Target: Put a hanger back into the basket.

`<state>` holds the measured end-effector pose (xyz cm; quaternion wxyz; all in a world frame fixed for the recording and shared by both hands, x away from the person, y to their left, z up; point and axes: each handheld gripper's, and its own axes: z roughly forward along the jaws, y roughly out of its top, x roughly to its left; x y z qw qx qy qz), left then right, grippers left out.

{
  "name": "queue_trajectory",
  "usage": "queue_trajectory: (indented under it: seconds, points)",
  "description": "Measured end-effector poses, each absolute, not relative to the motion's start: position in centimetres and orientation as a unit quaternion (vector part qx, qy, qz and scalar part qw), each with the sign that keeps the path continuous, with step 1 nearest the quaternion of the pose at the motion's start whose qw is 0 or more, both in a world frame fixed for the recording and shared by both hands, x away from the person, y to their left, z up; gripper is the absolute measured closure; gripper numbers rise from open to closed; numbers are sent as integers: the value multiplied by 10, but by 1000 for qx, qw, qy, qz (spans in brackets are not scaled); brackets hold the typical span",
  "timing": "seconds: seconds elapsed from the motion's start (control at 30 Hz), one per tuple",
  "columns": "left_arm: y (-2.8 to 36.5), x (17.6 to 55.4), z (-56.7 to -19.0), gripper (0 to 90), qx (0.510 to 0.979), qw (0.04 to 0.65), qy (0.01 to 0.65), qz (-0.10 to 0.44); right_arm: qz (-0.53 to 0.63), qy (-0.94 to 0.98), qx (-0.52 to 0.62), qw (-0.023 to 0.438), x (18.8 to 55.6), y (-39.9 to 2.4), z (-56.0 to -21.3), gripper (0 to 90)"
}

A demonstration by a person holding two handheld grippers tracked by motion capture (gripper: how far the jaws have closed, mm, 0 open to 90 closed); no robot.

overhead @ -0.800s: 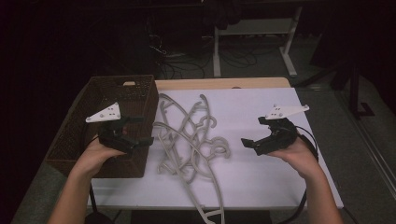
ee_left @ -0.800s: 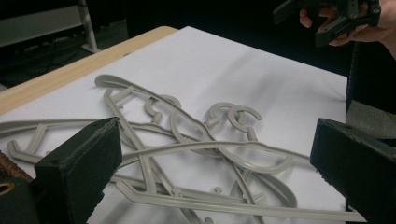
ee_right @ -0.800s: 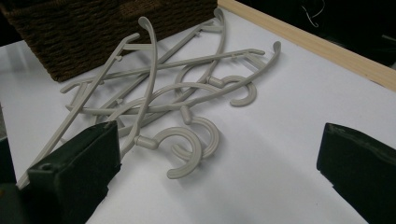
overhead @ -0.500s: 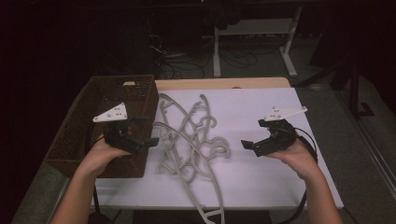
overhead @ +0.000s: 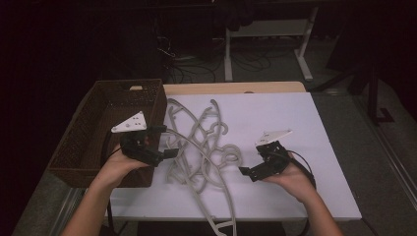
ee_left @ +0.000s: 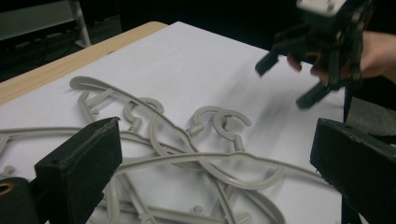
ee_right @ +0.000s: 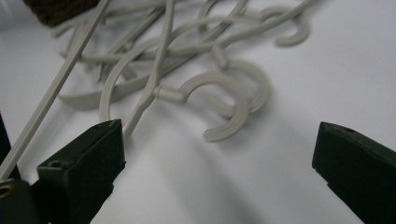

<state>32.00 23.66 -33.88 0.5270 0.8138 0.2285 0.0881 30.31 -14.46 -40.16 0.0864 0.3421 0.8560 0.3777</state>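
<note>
Two grippers, left (overhead: pixel 169 152) and right (overhead: pixel 244 172), jaws wide apart, nothing held. Between them we list tangled grey hangers (overhead: pixel 201 147) on the white table (overhead: pixel 305 123), right of the basket (overhead: pixel 98 123). Risk, we judge: hooks interlocked, so lifting one may drag others.

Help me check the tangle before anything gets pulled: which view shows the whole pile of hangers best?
The high view: the pile of hangers lies complete on the white table beside the wicker basket. The left gripper view shows its hooks and crossing bars close up; the right gripper view shows two overlapping hooks, blurred.
</note>
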Motion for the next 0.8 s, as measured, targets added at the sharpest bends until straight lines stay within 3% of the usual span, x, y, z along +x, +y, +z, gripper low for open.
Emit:
queue_trajectory:
  seconds: [0.5, 0.8]
  points:
    - [232, 316, -339, 20, 816, 527, 221, 83, 344, 884, 315, 6, 285, -95, -433, 204]
    - [230, 315, -340, 20, 820, 524, 217, 80, 330, 896, 298, -6, 280, -80, -444, 331]
